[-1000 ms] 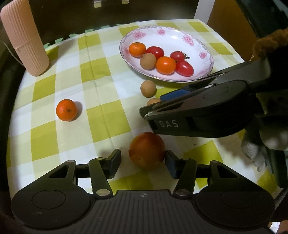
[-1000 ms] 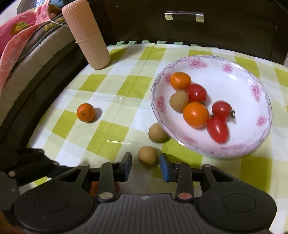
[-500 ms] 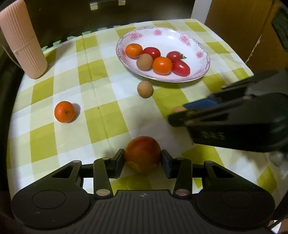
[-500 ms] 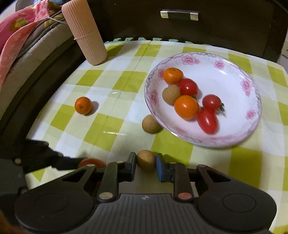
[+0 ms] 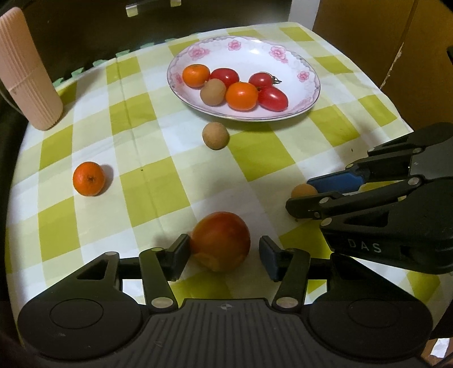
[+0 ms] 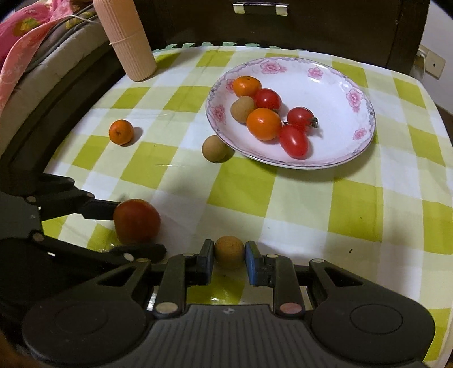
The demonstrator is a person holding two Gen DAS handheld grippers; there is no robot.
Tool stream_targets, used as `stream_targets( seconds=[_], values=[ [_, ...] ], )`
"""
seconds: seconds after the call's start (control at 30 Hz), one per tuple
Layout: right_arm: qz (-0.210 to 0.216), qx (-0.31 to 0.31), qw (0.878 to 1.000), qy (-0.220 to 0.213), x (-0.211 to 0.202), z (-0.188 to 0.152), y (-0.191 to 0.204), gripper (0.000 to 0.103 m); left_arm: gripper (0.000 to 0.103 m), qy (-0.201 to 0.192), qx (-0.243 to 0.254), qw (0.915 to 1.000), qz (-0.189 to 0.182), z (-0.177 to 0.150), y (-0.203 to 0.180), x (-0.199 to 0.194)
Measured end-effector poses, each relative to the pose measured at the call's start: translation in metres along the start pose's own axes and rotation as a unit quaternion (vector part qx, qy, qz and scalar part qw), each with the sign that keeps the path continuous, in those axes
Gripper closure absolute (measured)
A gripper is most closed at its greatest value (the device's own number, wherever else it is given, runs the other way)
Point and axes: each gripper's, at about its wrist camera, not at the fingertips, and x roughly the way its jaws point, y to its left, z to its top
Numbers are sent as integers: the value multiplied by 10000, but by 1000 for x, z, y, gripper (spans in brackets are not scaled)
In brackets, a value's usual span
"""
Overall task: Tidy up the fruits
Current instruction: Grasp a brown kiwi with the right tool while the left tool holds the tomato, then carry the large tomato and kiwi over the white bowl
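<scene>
A large red-orange fruit (image 5: pixel 220 240) lies on the checked cloth between the fingers of my left gripper (image 5: pixel 223 254); the left finger touches it, the right finger stands a little off, so the gripper is open. It also shows in the right wrist view (image 6: pixel 136 220). My right gripper (image 6: pixel 228 259) is shut on a small brown longan (image 6: pixel 228 251), also seen in the left wrist view (image 5: pixel 303 190). A flowered white plate (image 6: pixel 339 90) holds several small tomatoes, oranges and a longan. Another longan (image 6: pixel 213 152) and a small orange (image 6: pixel 121 132) lie loose on the cloth.
A ribbed pink cylinder (image 6: pixel 127 39) stands at the far left corner of the table. A dark cabinet (image 6: pixel 283 25) stands behind the table and bedding (image 6: pixel 28 56) lies to the left. The cloth's edges drop off on all sides.
My right gripper closed on the small longan and drew back toward the near right. My left gripper closed in around the large fruit, then its right finger came off it.
</scene>
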Motion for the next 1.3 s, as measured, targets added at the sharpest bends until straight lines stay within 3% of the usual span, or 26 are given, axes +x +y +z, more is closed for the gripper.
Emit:
stream_targets(
  seconds=[0.17,0.5,1.3],
  values=[
    [-15,-36,10000,-53,0,-2,2,80,52,3,110,9998,138,-1,-2,0],
    [-147,-186,9997,-67,-1,-4,8,80,52,-56,138,9997,187,1,-3,-6],
    [-145,146,9983,-540,-26,14,-2,80,53,-522,118,9977,424,26,-3,-23]
  ],
)
